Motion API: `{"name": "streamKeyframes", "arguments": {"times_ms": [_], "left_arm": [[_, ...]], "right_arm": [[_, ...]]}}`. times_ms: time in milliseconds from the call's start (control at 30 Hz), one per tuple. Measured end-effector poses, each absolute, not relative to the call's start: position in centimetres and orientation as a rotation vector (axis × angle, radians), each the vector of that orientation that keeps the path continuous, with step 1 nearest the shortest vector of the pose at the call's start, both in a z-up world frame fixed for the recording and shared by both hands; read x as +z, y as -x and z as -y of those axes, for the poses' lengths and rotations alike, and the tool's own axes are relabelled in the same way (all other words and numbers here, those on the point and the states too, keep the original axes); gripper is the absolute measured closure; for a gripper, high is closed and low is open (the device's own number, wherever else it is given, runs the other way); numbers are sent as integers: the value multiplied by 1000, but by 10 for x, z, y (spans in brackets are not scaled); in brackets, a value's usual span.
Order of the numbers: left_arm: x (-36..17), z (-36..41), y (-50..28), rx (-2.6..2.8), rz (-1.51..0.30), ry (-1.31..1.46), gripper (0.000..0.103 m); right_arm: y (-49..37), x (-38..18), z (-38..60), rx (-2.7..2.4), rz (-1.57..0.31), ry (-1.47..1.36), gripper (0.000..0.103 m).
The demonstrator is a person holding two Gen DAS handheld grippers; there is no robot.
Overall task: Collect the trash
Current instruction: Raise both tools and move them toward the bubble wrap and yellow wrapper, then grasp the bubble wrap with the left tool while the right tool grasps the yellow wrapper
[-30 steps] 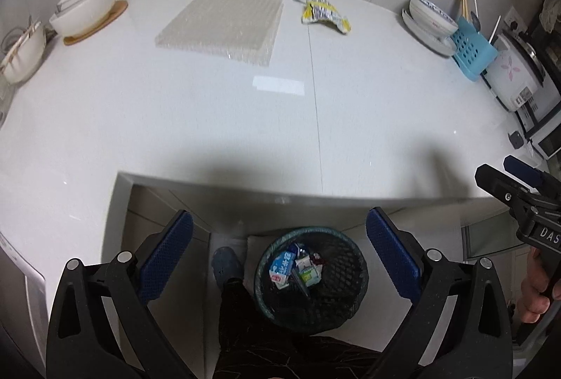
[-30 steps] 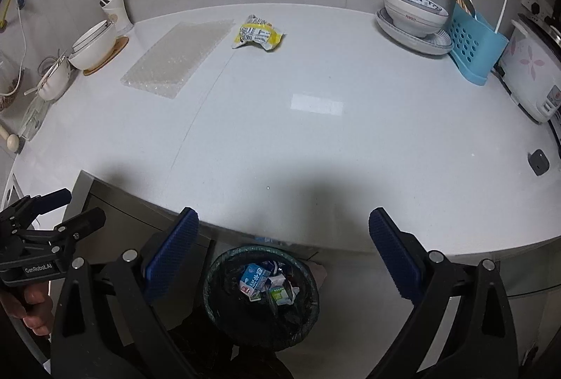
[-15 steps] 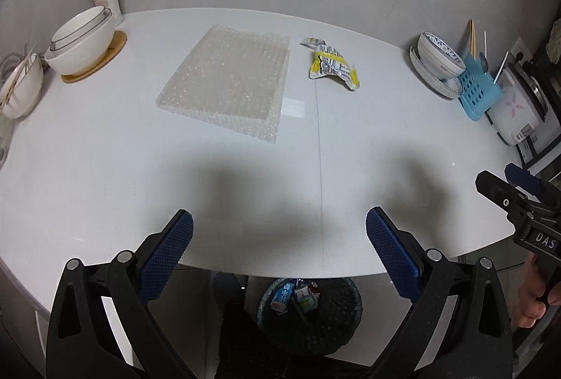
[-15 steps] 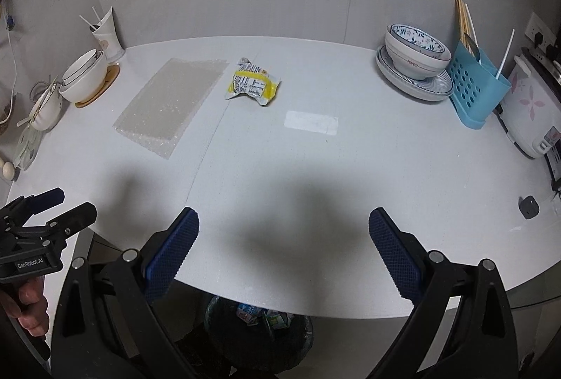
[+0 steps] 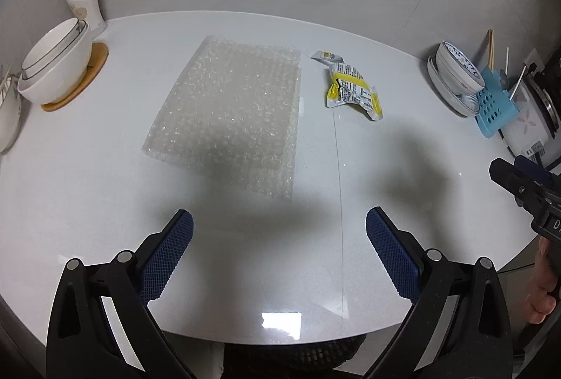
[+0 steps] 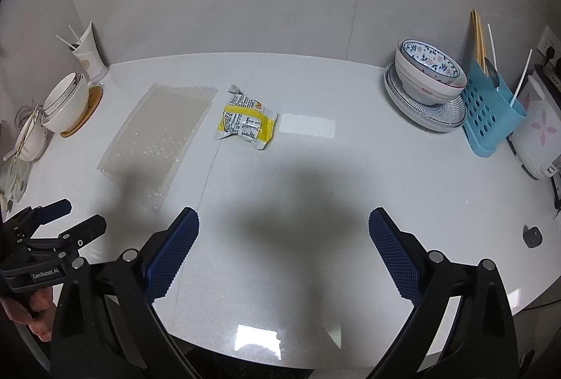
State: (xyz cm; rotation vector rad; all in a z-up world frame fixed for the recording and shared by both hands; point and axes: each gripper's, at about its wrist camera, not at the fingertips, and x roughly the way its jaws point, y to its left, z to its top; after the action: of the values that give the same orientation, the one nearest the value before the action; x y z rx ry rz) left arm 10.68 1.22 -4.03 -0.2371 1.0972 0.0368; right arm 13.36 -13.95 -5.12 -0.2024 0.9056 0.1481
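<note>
- here, the left hand-held gripper (image 5: 279,231) hangs over the near part of the white table (image 5: 87,189), its blue-padded jaws spread wide with nothing between them.
- the right hand-held gripper (image 6: 284,235) is likewise spread wide and empty, above the near middle of the table; the two grippers are side by side, each showing at the edge of the other's view.
- the trash lies farther back on the table: a flat sheet of bubble wrap (image 5: 231,112) and, just to its right but apart from it, a crumpled yellow-and-white snack wrapper (image 5: 352,91).
- the gripper's shadow falls over the near edge of the bubble wrap.
- at the left edge, stacked white bowls (image 6: 65,107) sit on a wooden coaster (image 6: 89,112), with a white cup holding sticks (image 6: 87,54) behind them.
- at the right, a patterned bowl on a plate (image 6: 429,77) touches a blue utensil caddy (image 6: 491,112), beside a white rice cooker (image 6: 536,130).
- a dark mesh bin rim (image 5: 298,352) shows below the table's near edge.
</note>
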Motion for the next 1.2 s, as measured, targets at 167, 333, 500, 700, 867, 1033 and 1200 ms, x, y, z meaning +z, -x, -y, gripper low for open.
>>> {"name": "streamKeyframes", "arguments": {"times_ms": [167,333,500,700,867,1033,1200], "left_arm": [[-51,-29,-148,36,-1131,209,6],[-65,-50,-184,37,-1168,194,6],[-83,-77,-210,44,-1195,209,6],[-108,-101,-238,29,-1237,236,6],[-124,-112,-255,18,-1273,258,6],[-142,-106,-271,40,-1318,219,6],[-148,-88,-282,83,-1349,109,6]], "right_arm": [[-170,-58,132,124,-934,195,9],[-206,-68,122,105,-965,193,9],[-238,-85,112,80,-1008,182,9],[-271,-103,91,65,-1067,173,10],[-299,-120,57,82,-1124,175,10],[-330,-142,39,20,-1195,175,10],[-347,-160,34,-37,-1256,153,12]]}}
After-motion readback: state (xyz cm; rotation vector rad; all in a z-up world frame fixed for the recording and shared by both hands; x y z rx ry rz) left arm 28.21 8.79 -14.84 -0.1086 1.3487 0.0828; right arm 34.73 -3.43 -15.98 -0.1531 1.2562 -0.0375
